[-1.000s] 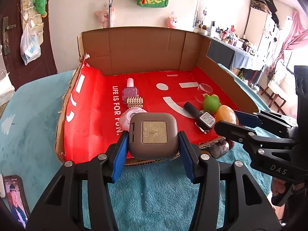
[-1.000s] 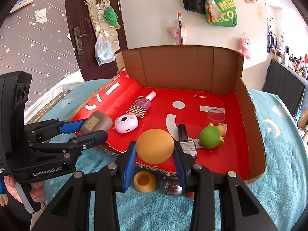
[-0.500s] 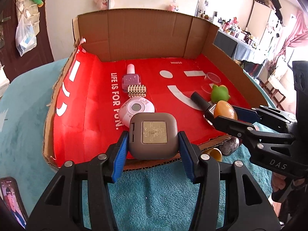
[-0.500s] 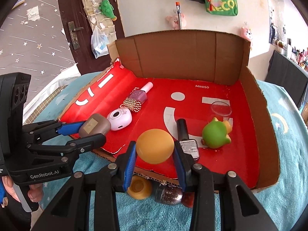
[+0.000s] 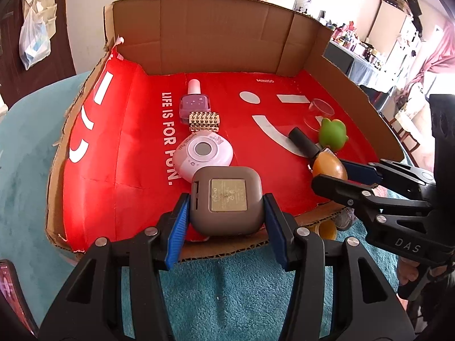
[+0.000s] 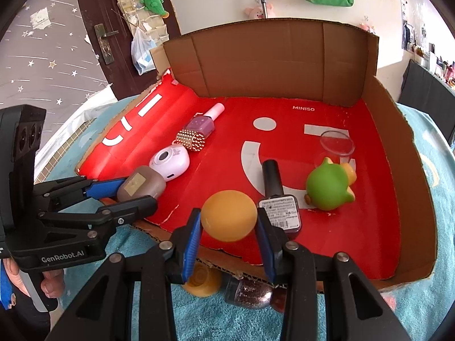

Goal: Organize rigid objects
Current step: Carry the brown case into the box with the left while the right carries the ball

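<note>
- now the left gripper (image 5: 226,221) pinches a grey case (image 5: 226,199) over the front edge of the box (image 5: 216,31).
- the right gripper (image 6: 229,244) pinches an orange ball (image 6: 229,215) just inside the front edge too.
- in the box lie a pink camera (image 5: 203,156), a purple bottle (image 5: 195,103), a green toy (image 6: 330,189) and a dark bottle (image 6: 277,199).
- a yellow cup (image 6: 202,281) sits outside on the blue cloth (image 5: 227,289), maybe tipped over.
</note>
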### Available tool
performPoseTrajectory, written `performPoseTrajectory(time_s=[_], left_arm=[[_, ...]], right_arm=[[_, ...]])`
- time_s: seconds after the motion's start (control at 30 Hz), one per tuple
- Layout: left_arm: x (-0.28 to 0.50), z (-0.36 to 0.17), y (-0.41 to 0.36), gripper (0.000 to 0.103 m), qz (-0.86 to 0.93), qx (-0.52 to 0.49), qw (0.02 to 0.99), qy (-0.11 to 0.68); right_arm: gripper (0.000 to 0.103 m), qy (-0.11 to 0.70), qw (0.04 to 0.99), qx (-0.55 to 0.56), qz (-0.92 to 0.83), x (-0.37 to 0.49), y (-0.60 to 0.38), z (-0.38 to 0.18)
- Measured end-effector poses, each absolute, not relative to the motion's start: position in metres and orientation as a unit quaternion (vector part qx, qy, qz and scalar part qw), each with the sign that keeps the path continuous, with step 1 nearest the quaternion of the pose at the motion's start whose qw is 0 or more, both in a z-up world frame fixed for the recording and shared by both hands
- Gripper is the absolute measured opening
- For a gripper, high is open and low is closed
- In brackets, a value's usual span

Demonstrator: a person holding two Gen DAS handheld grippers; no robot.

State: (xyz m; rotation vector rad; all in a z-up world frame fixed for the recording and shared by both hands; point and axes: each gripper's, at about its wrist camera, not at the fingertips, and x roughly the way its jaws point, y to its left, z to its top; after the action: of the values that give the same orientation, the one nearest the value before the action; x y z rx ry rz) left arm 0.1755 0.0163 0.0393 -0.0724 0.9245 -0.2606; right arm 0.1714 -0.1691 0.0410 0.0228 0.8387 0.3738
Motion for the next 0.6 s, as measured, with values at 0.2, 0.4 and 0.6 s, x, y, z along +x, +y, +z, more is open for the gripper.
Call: performPoseTrajectory(time_s=[0.2,0.4,0.6], left_arm=[[0.181,0.036,0.019,0.048,-0.116,-0.034,0.887,0.446],[0.191,0.029,0.023,0.048,-0.111,-0.039,0.883,0.454],[0.196,0.027,0.021,0.048,-0.107,-0.035,0.883,0.455]], right_arm=[[0.04,0.406,0.896,0.011,0.179,0.174,-0.169,0.041],[0.04,0.404,0.899,0.009,0.171,0.181,-0.168,0.041],[0.04,0.411,0.894,0.009,0.176,0.187,-0.163,0.04]])
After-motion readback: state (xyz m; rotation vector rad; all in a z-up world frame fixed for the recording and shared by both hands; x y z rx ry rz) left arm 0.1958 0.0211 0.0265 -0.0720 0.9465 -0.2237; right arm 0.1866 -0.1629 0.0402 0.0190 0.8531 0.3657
